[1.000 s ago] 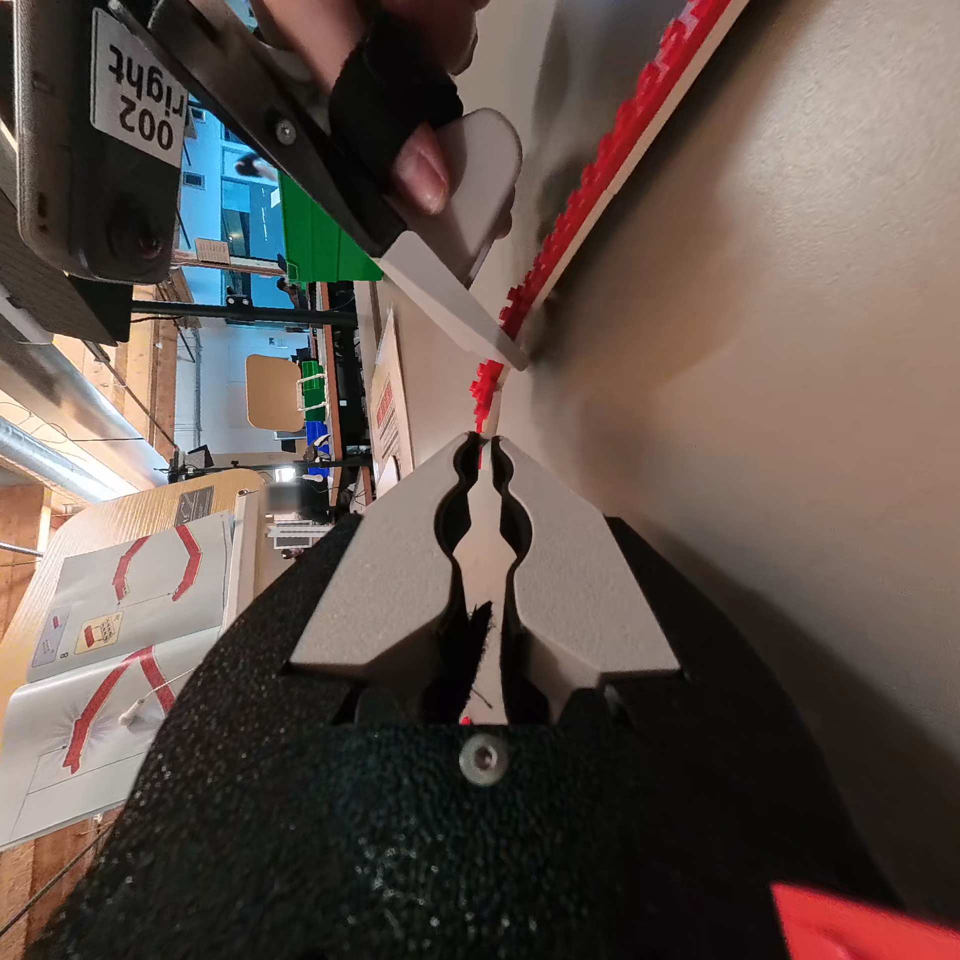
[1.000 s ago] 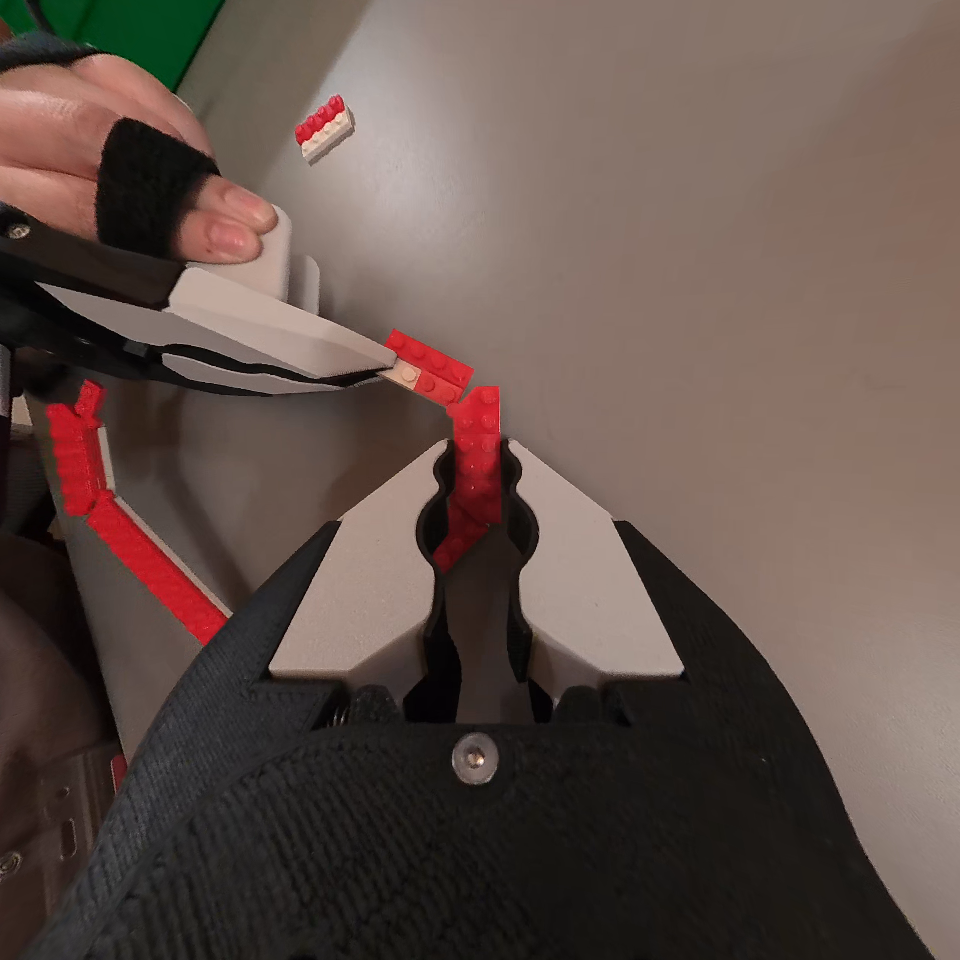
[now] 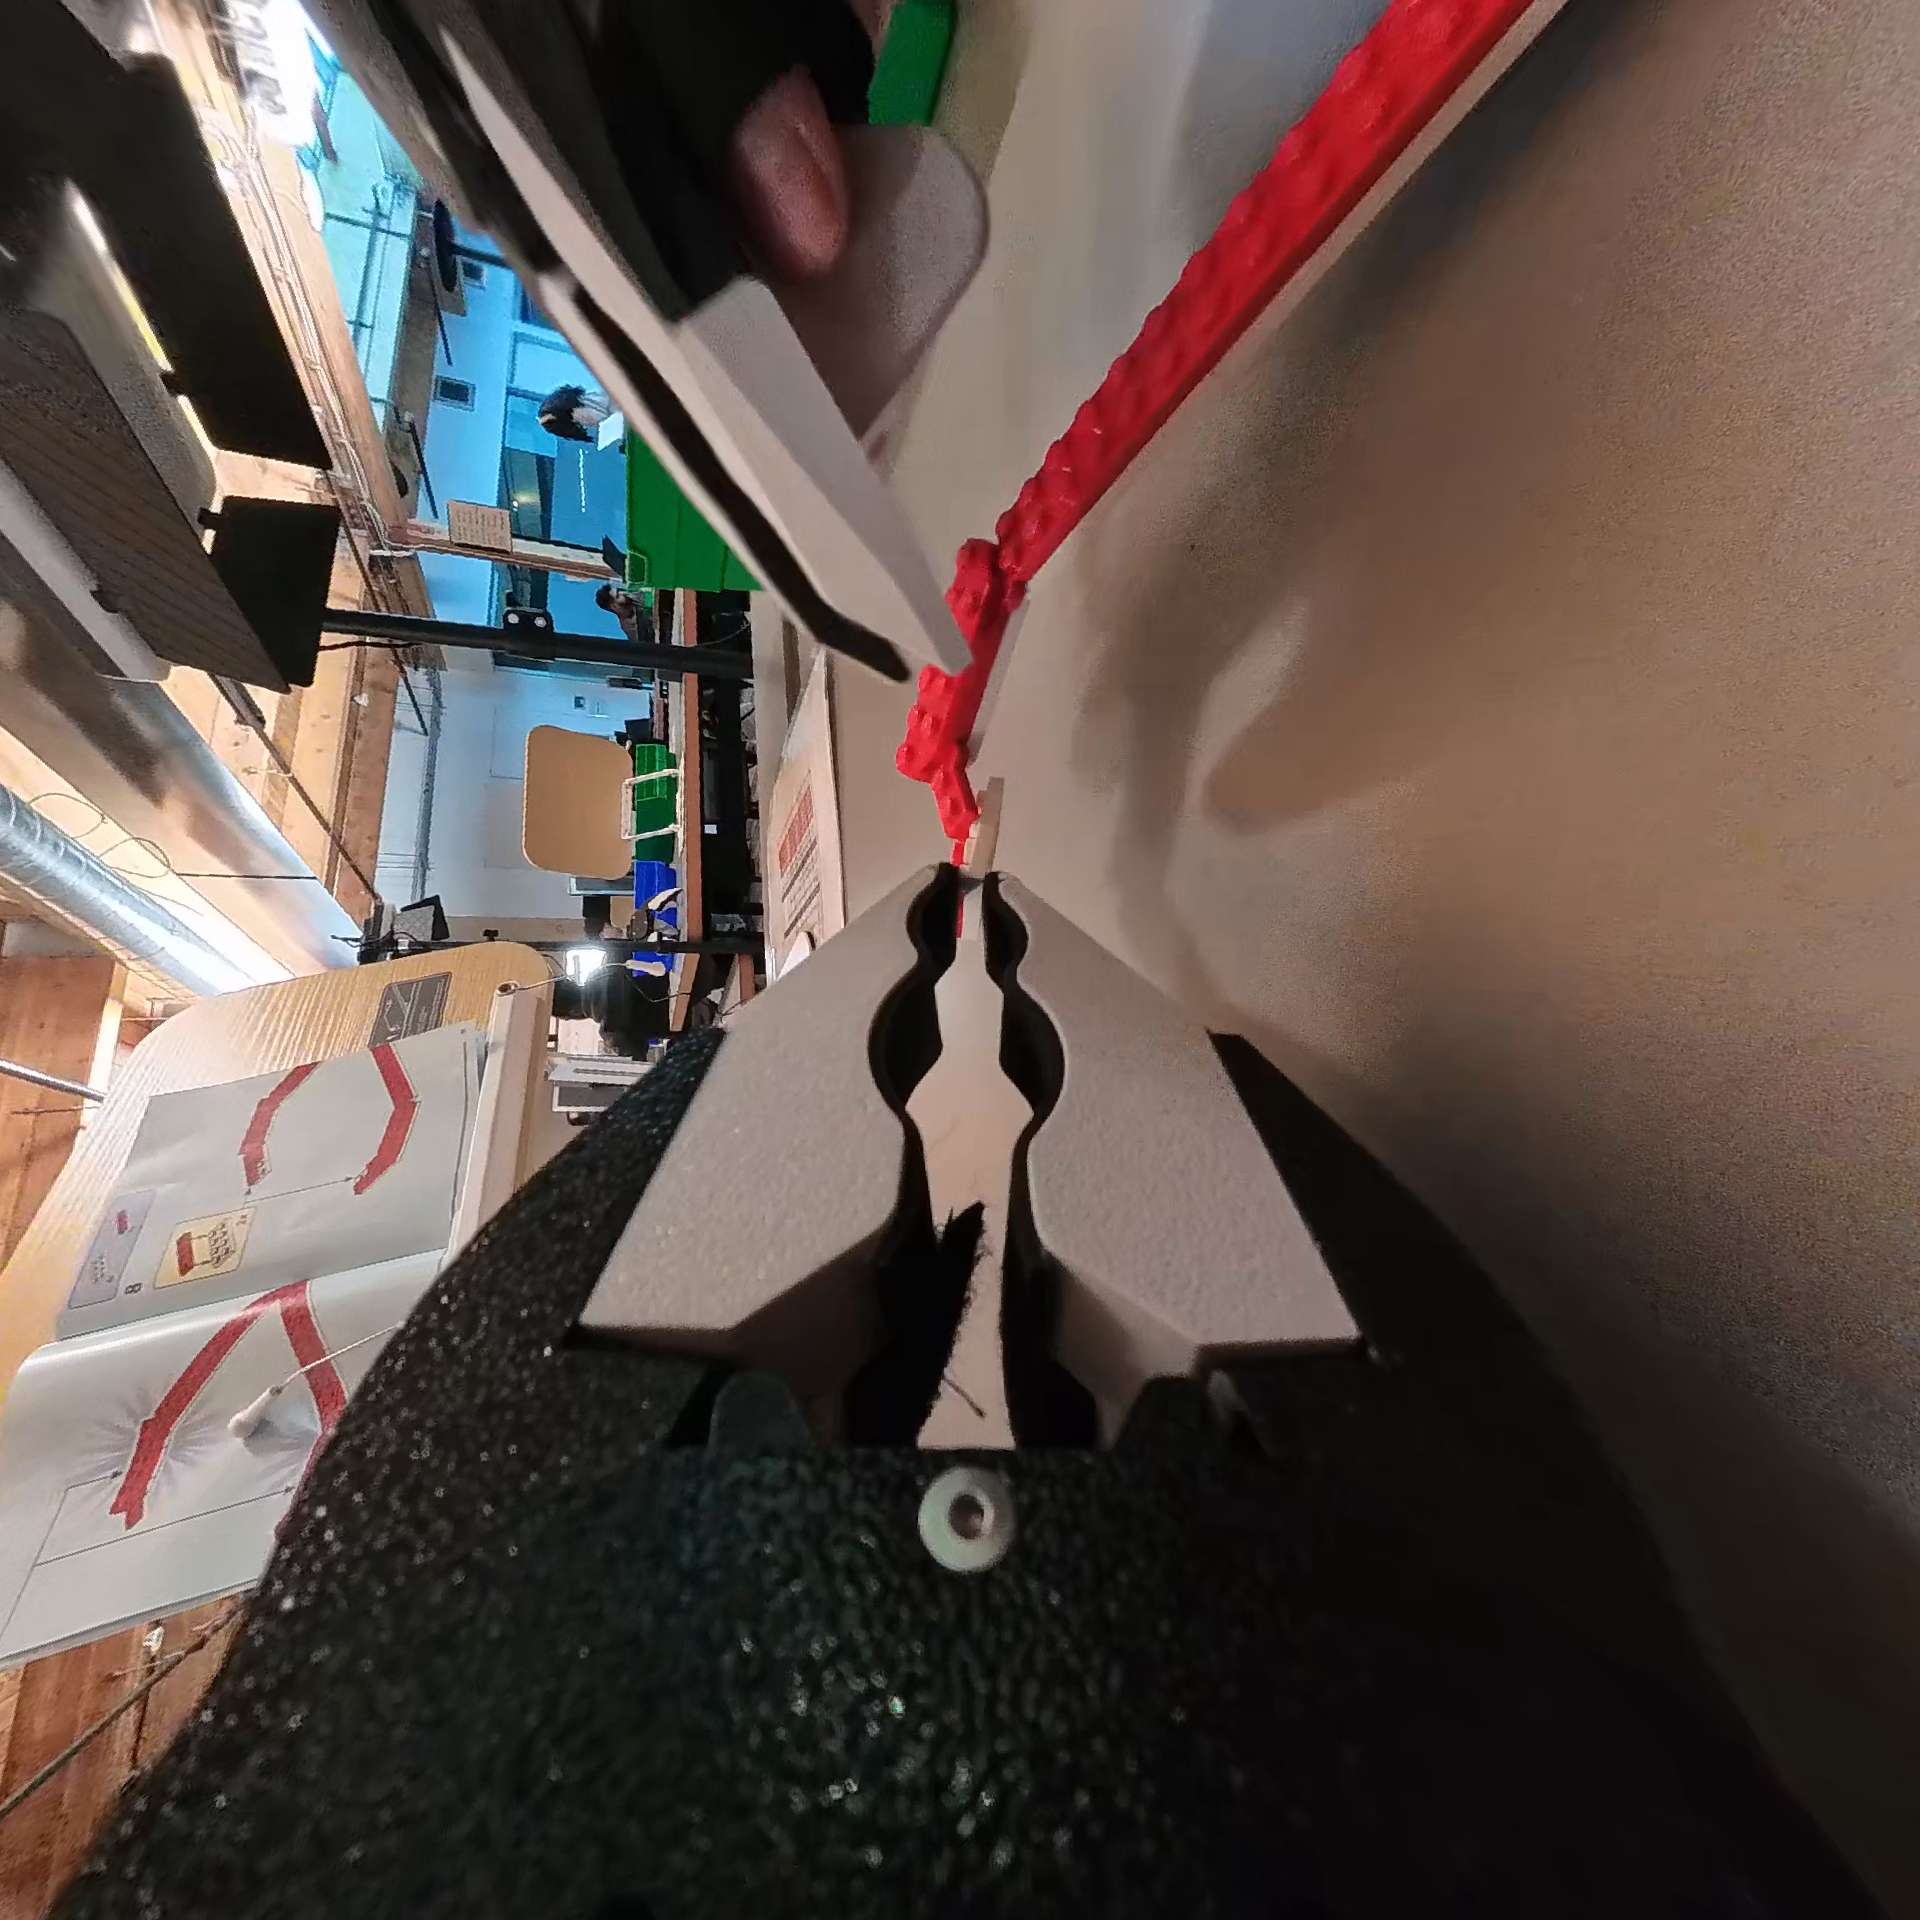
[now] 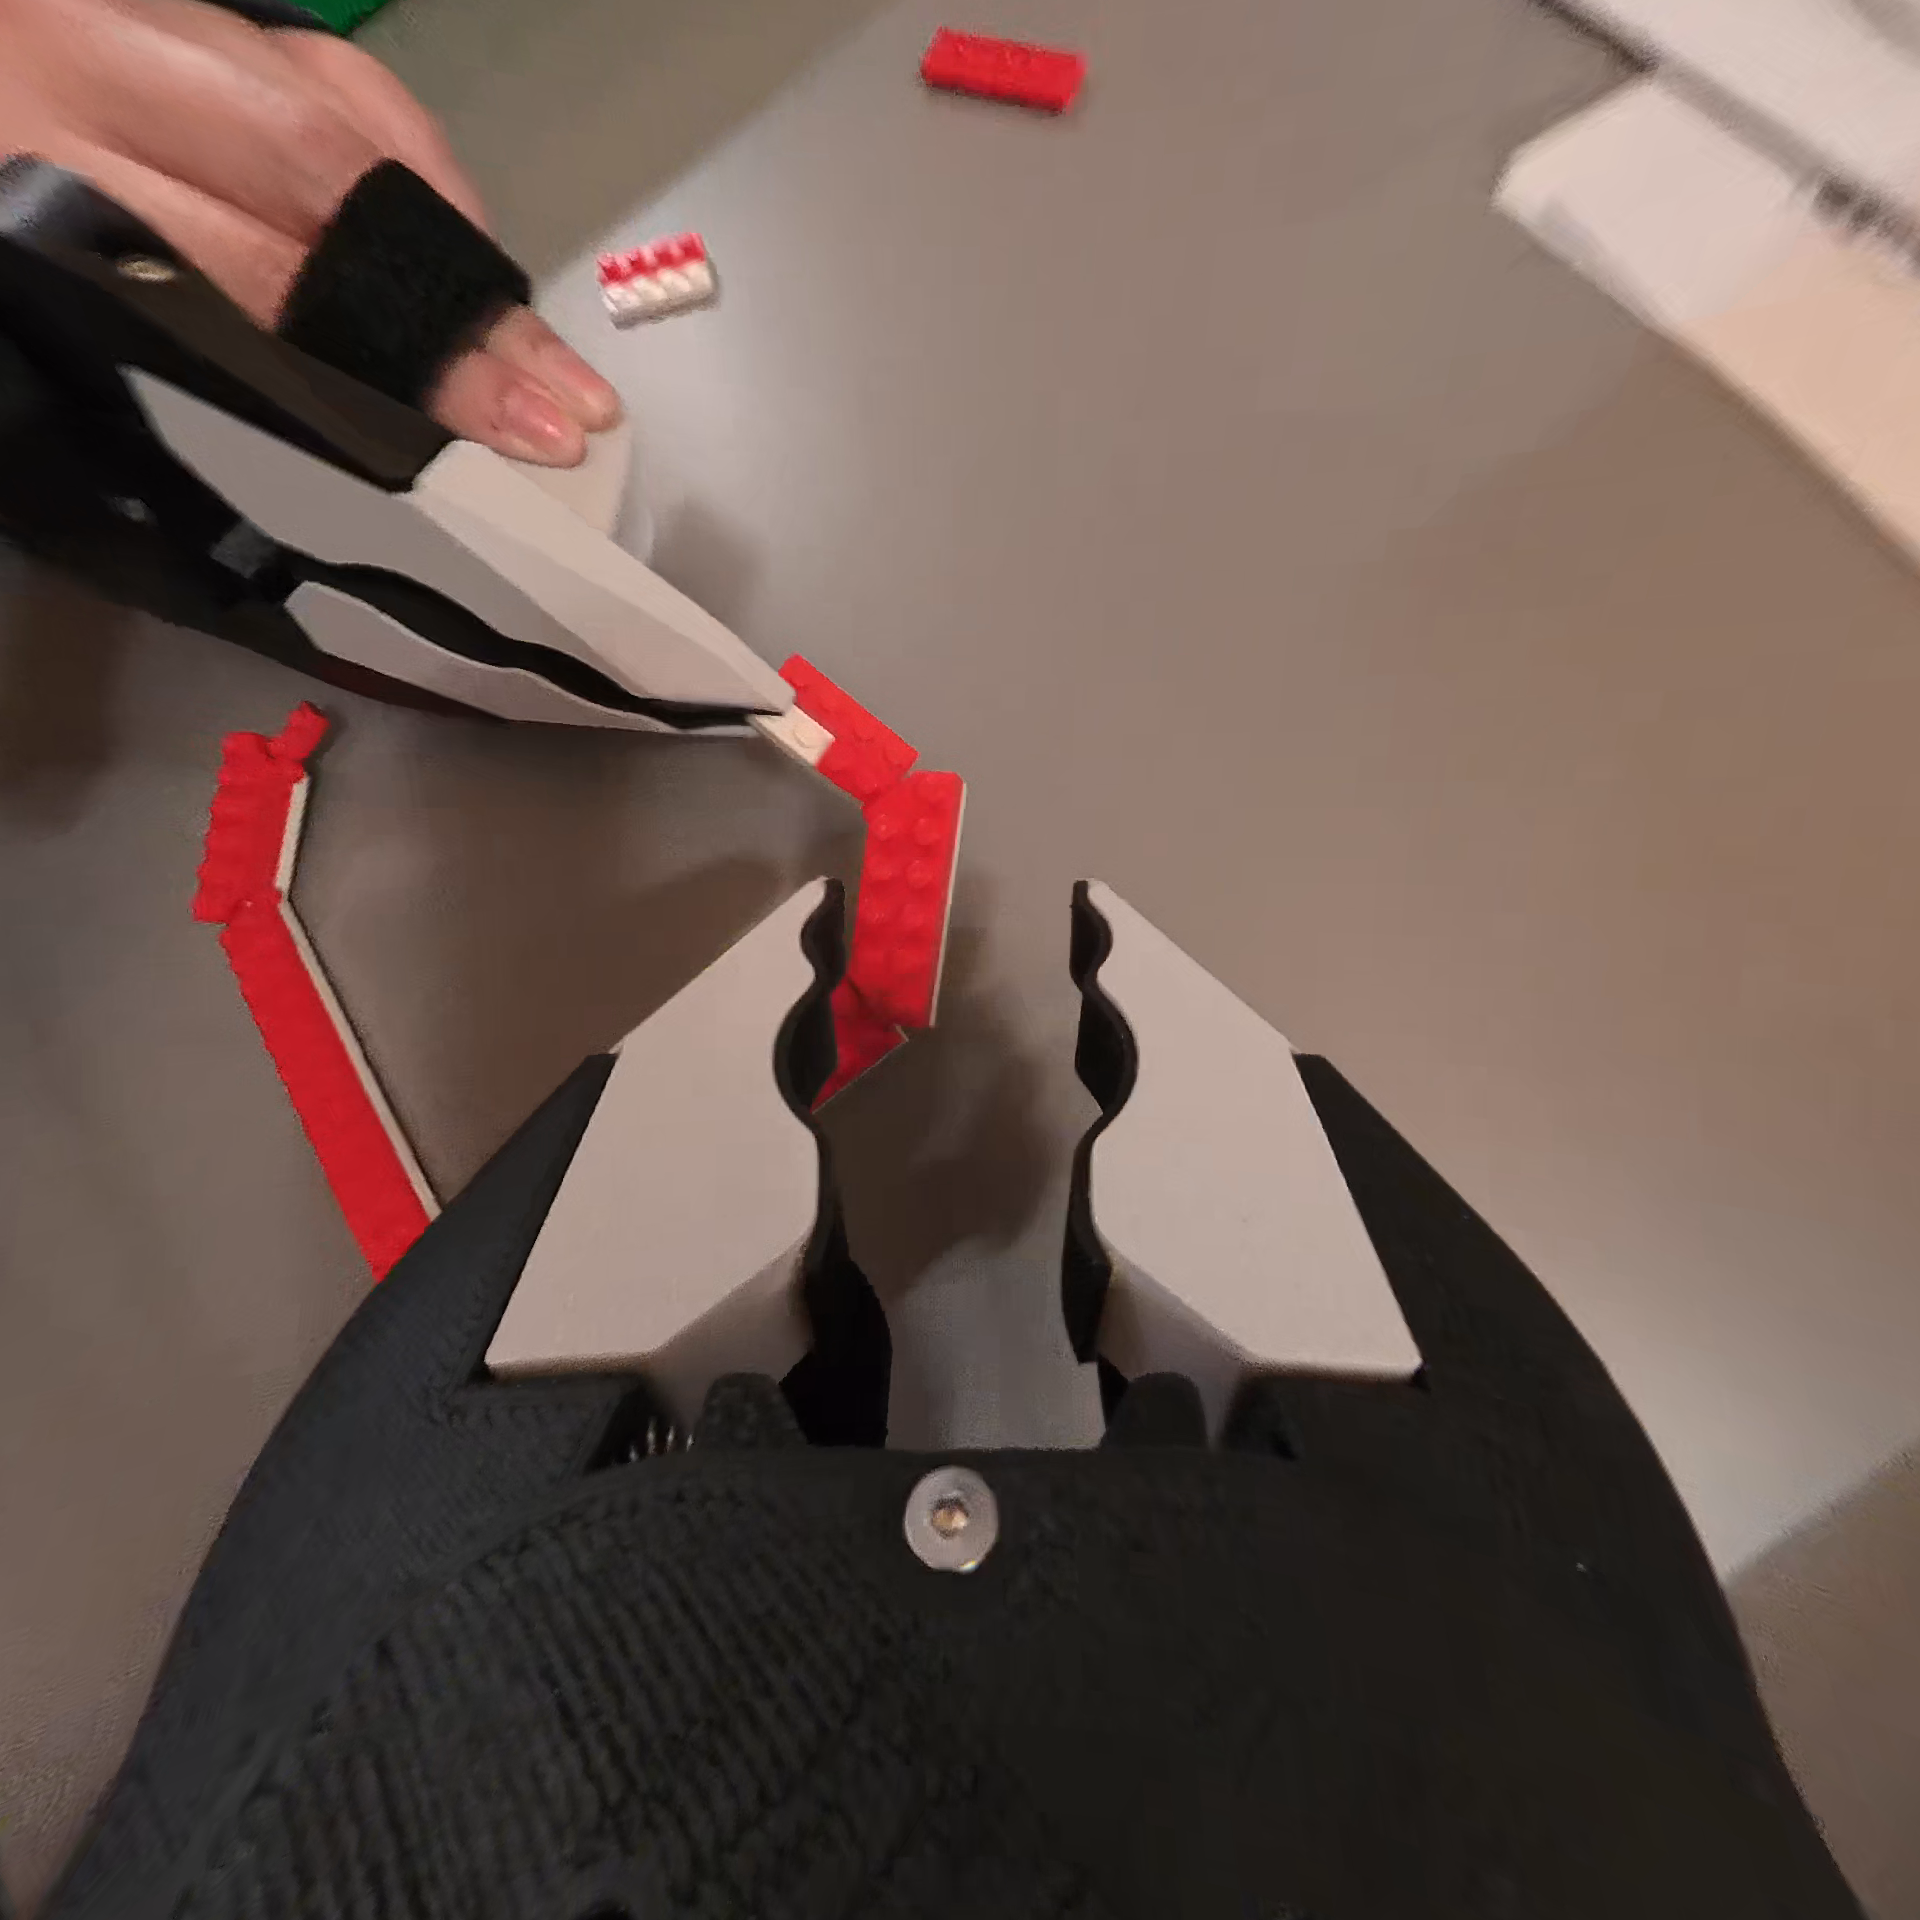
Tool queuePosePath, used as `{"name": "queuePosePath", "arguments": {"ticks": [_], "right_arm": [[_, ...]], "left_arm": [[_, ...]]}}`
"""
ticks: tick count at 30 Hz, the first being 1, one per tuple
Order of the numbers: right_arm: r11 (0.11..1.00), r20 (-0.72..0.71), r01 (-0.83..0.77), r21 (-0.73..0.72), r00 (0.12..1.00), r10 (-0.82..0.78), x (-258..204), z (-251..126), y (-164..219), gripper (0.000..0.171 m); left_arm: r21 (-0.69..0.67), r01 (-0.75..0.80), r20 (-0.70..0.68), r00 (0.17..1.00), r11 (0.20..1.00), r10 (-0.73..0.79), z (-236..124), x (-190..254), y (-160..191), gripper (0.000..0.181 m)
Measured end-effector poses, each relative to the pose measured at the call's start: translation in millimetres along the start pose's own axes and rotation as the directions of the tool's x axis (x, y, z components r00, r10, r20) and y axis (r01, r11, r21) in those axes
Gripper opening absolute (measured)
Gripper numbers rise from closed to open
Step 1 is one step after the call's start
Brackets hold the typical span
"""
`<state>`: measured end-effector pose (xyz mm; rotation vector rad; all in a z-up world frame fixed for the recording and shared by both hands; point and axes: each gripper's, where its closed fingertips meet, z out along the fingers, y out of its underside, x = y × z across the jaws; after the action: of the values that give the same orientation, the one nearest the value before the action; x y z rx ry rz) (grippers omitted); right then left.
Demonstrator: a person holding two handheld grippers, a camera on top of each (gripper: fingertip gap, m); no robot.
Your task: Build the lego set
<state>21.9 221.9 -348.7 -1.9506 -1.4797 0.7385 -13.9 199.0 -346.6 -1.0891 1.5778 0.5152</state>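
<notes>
Right wrist view: right gripper jaws wide around the red angled assembly on the table; left gripper pinches its white end. Light, fragile joints; grip near hinge.

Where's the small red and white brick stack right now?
In the right wrist view, the red and white brick stack lies upper left on the grey table, just beyond the hand.

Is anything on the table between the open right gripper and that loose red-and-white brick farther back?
Yes. The bent red strip lies just past the right gripper, and the left gripper, pinching its far end, crosses the line toward the red-and-white brick. Past those, nothing else shows on the table.
</notes>
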Motion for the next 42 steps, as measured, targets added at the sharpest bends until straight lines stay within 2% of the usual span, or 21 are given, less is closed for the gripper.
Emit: {"name": "queuePosePath", "arguments": {"ticks": [3, 5, 9, 11, 12, 19, 25, 31, 34, 42], "right_arm": [[0.965, -0.093, 0.220, 0.143, 0.974, -0.208, -9.4, -11.9, -22.2, 0.049], [0.908, -0.197, 0.387, 0.161, 0.914, -0.355, -19.0, -14.8, -28.1, 0.048], [0.779, -0.334, 0.626, -0.023, 0.730, -0.596, -32.2, -3.2, -14.3, 0.041], [0.710, -0.385, 0.693, -0.126, 0.625, -0.679, -33.2, 2.7, -9.0, 0.037], [0.694, -0.395, 0.704, -0.152, 0.600, -0.696, -34.1, 6.2, -7.2, 0.036], [0.692, -0.449, 0.685, -0.227, 0.557, -0.699, -27.9, 17.6, -10.0, 0.031], [0.758, -0.387, 0.607, -0.239, 0.656, -0.647, -22.5, 23.9, -4.4, 0.028], [0.779, -0.389, 0.586, -0.226, 0.678, -0.623, -17.7, 29.5, -1.4, 0.023], [0.779, -0.423, 0.593, -0.205, 0.664, -0.617, -14.6, 29.8, -2.1, 0.016], [0.779, -0.478, 0.604, -0.172, 0.640, -0.602, -12.4, 33.3, -4.4, 0.010]], "left_arm": [[0.000, 0.002, 0.001, 1.000, 1.000, -0.002, 0.3, 0.1, 0.6, 0.002], [0.001, 0.005, 0.000, 1.000, 1.000, -0.005, 0.5, 0.4, 0.8, 0.002], [0.003, 0.006, 0.002, 1.000, 1.000, -0.006, 0.7, 0.5, 0.4, 0.002], [0.005, 0.008, 0.002, 1.000, 1.000, -0.008, 0.9, 0.5, -0.1, 0.002], [0.006, 0.008, 0.002, 1.000, 1.000, -0.008, 0.9, 0.5, -0.4, 0.002], [0.001, 0.003, -0.003, 1.000, 1.000, -0.003, 2.2, 2.0, 0.3, 0.002], [0.004, -0.003, -0.002, 1.000, 1.000, 0.003, 3.5, 2.6, 0.5, 0.002], [0.010, 0.001, -0.002, 1.000, 1.000, -0.001, 5.7, 3.8, 0.4, 0.002], [0.019, 0.009, 0.006, 1.000, 1.000, -0.009, 6.2, 2.9, -1.3, 0.002], [0.026, 0.051, -0.023, 0.998, 0.998, -0.050, 6.9, 5.9, -0.3, 0.002]]}}
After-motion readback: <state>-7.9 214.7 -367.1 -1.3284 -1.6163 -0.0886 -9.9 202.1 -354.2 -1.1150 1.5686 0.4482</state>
